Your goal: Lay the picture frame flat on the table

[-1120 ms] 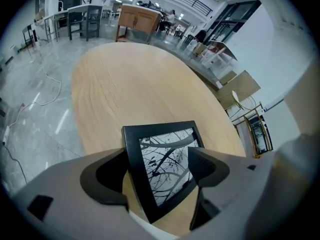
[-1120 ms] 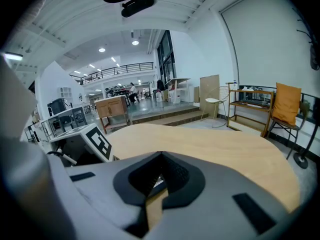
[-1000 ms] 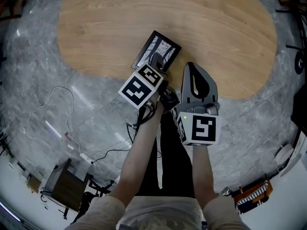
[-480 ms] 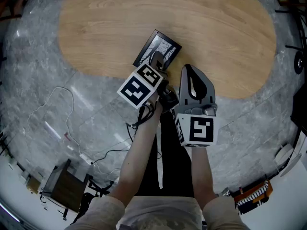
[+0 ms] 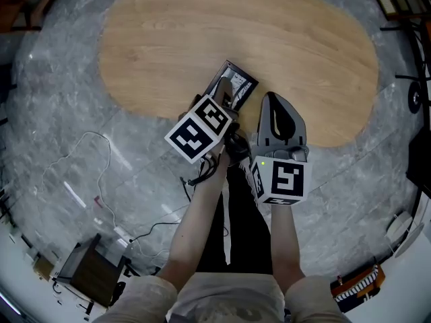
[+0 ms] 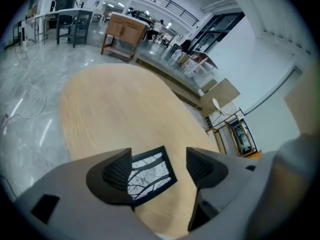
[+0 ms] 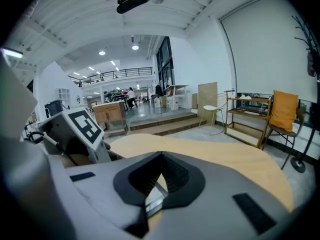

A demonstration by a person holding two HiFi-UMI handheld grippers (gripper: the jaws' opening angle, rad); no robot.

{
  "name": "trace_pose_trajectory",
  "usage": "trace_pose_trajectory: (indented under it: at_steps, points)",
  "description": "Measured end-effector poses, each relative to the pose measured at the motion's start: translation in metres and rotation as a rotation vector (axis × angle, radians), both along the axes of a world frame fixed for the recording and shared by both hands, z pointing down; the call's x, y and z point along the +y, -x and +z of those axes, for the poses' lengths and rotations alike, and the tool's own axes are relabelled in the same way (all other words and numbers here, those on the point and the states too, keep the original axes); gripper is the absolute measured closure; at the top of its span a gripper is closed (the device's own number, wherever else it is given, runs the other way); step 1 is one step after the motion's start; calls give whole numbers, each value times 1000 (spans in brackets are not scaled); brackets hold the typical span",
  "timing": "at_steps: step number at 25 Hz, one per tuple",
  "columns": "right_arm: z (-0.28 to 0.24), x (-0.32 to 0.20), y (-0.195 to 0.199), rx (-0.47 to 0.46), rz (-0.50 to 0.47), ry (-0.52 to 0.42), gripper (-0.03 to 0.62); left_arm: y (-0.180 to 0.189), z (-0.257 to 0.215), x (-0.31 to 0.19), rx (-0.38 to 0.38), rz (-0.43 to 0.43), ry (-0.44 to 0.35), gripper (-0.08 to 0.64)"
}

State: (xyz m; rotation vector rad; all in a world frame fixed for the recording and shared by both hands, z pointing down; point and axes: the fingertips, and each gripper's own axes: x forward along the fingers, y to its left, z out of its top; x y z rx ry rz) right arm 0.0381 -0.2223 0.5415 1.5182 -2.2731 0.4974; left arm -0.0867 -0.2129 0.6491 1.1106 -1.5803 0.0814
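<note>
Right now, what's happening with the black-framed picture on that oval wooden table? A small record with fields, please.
Object: black rectangular picture frame, bare-branch print
Position: flat on the oval wooden table, near its edge
Left gripper: open, jaws just narrowed slightly, over the frame, gripping nothing
Right gripper: shut, empty
</note>
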Motion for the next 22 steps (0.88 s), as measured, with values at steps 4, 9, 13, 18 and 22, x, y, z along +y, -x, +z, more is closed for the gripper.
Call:
trace_pose_trajectory:
  at_steps: [4,9,13,18,22]
  points:
    - [-55,-21,1,-7,19,-72,586,7,-71,-27,-31,54,-138,455]
    - [-162,-55,3,-19,44,-229,586,6,-205,-75,-19,168,-442,549]
    - [-253,-60,0,-36,76,-320,586,7,-336,-83,-119,274,-715,549]
    - [-324,-30,-11,-16,85,-339,586,-9,-446,-57,-317,449,-891,549]
    - [-344,14,-8,-34,61,-326,586,-18,-494,-9,-478,568,-998,549]
